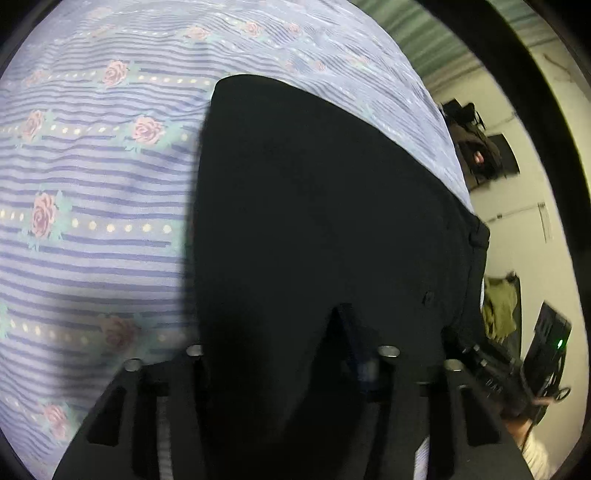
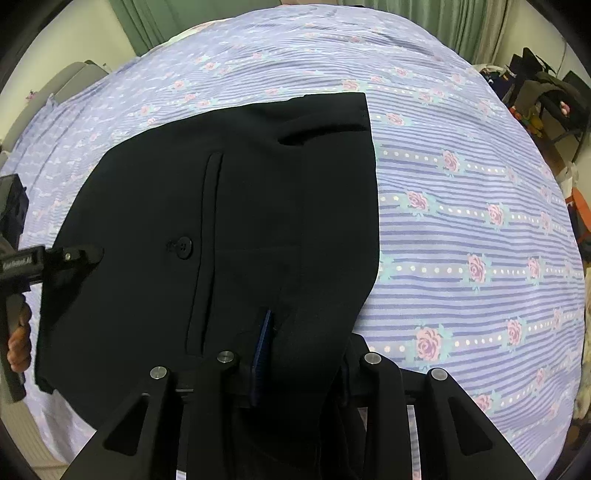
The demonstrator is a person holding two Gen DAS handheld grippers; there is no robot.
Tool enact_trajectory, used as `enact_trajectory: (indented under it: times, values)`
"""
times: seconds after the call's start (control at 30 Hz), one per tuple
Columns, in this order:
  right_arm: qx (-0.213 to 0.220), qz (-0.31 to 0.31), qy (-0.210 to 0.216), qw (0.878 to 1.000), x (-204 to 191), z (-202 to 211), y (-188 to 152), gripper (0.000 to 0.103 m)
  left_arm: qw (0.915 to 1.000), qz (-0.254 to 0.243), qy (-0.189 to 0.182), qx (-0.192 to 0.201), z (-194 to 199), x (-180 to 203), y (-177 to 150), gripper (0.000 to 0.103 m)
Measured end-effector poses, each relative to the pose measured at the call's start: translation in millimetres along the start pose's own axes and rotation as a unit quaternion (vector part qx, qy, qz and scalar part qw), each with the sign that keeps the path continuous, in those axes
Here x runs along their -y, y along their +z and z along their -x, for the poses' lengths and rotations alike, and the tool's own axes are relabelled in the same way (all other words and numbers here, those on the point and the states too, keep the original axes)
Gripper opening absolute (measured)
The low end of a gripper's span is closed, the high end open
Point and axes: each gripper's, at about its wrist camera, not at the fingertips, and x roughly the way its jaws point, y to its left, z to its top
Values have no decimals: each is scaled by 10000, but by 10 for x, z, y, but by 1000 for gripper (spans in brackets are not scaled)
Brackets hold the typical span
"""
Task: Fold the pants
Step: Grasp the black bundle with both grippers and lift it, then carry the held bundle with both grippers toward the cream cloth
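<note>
The right gripper is closed on a fold of the black pants (button pocket facing up), which lie on the floral bedsheet; the left gripper pinches their far edge.

Black pants with a black button lie on a lilac bedsheet with darker purple stripes, pink roses, cream dots. Green curtain behind.

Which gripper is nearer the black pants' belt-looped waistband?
Right. The right gripper clamps the waistband near its end; the left gripper grips the pants at the opposite edge, past the button.
</note>
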Motion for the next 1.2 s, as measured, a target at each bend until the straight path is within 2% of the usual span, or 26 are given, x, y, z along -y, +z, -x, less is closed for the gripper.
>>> enact_trajectory:
  times: [0.1,0.17,0.27,0.4,0.53,0.63,0.93,1.07,1.2]
  values:
    - [67,-108,21,9999,-41,106,-12,28,9998,-46,73,184,154,155,-58,16]
    - [266,-14,-12,9996,-109,288,-43,22,9993,-167,37,321,342,236,-110,14]
    - [544,122,79,9984,-236,582,-94,18,9981,-407,66,455,564,424,-193,14]
    - [847,365,127,9957,-451,1007,-219,17,9950,-791,192,576,868,745,-353,13]
    - [1108,534,153,9923,-664,1469,-422,17,9919,-978,212,779,1380,805,-629,14]
    - [1263,562,218,9902,-815,1847,-576,17,9895,-1064,226,956,1800,776,-801,14]
    - [1747,672,273,9819,-1797,2851,-990,17,9778,-1489,550,1368,3107,664,-1426,14]
    - [2032,921,383,9740,-2199,3156,-1219,17,9732,-1429,614,1694,3612,477,-1707,14]
    - [2156,1321,638,9654,-2610,3270,-1339,17,9681,-1079,786,2121,4044,204,-2044,14]
